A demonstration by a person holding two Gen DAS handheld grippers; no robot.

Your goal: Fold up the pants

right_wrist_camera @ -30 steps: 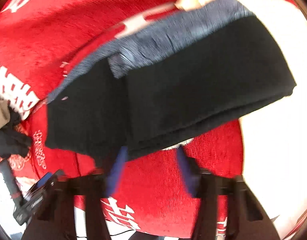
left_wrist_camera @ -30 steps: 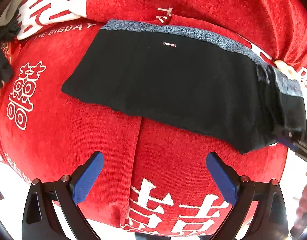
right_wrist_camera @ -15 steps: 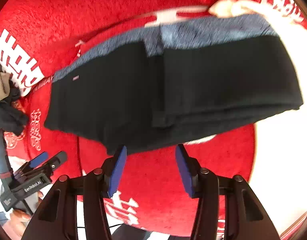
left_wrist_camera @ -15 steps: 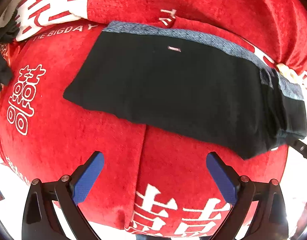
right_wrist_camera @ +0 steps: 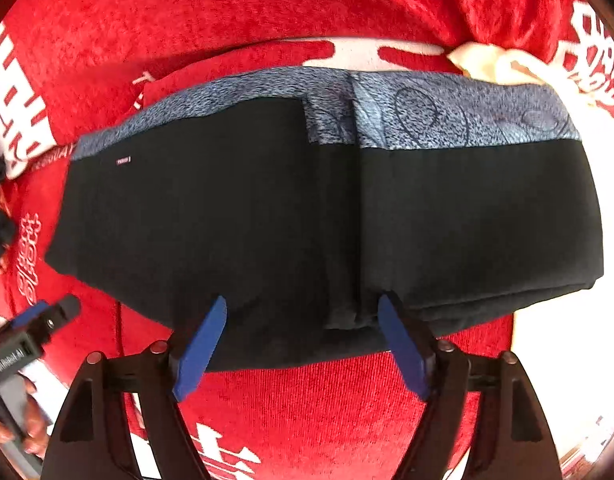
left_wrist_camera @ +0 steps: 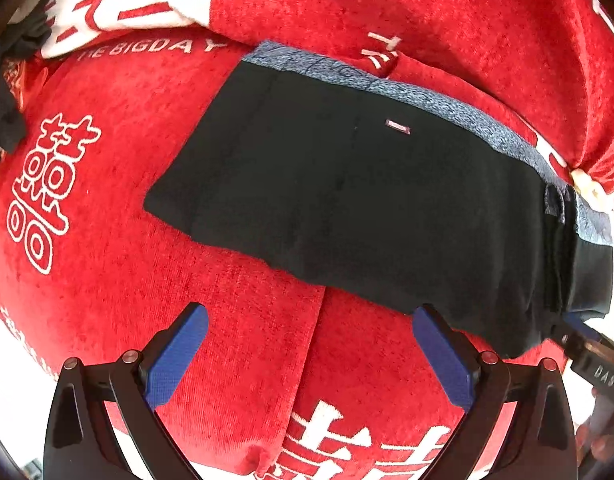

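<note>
Pants (right_wrist_camera: 267,224): black, folded into a long flat band with a blue-grey patterned strip (right_wrist_camera: 447,116) along the far edge and a small woven label (left_wrist_camera: 398,127); they lie across a red plush sofa cover (left_wrist_camera: 107,280). Right gripper (right_wrist_camera: 303,344), blue pads on black arms, released and spread, a pad to either side of the near hem at a vertical fold seam; whether the pads touch the cloth cannot be told. Left gripper (left_wrist_camera: 311,356), same build, released wide, over bare red plush just short of the pants' near edge, its right pad at the hem. Cover: velvety, ribbed, printed with white characters (left_wrist_camera: 39,196) and lettering. Dark garment (left_wrist_camera: 3,92) bunched at the far left edge. Cream cloth (right_wrist_camera: 503,64) behind the pants' right end, against the sofa back
</note>
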